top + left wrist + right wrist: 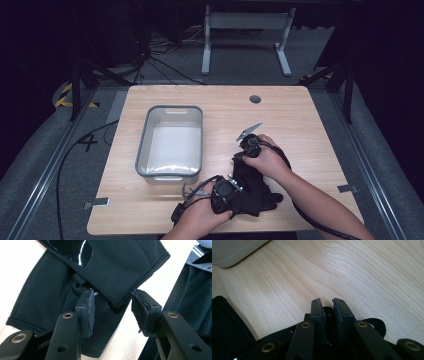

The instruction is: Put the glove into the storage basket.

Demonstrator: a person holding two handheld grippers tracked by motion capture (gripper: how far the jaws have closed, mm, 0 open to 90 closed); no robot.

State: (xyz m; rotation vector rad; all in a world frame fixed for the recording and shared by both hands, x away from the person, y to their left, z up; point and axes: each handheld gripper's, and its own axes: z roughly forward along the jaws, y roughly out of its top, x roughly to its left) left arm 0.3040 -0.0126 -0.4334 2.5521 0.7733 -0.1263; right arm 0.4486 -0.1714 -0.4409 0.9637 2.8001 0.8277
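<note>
A black fabric item lies crumpled near the table's front edge, between the two hands. In the left gripper view it looks like stretchy black cloth with a stitched hem and a glossy patch. My left gripper is open, and a hemmed corner of the cloth hangs between its pads without being pinched. My right gripper sits at the far end of the cloth. Its jaws are almost together, with a fold of black cloth caught between them just above the wood.
A grey plastic bin with nothing in it stands left of centre on the wooden table. A round cable hole is at the back. A cable trails off the left side. Bare wood lies to the right and behind the hands.
</note>
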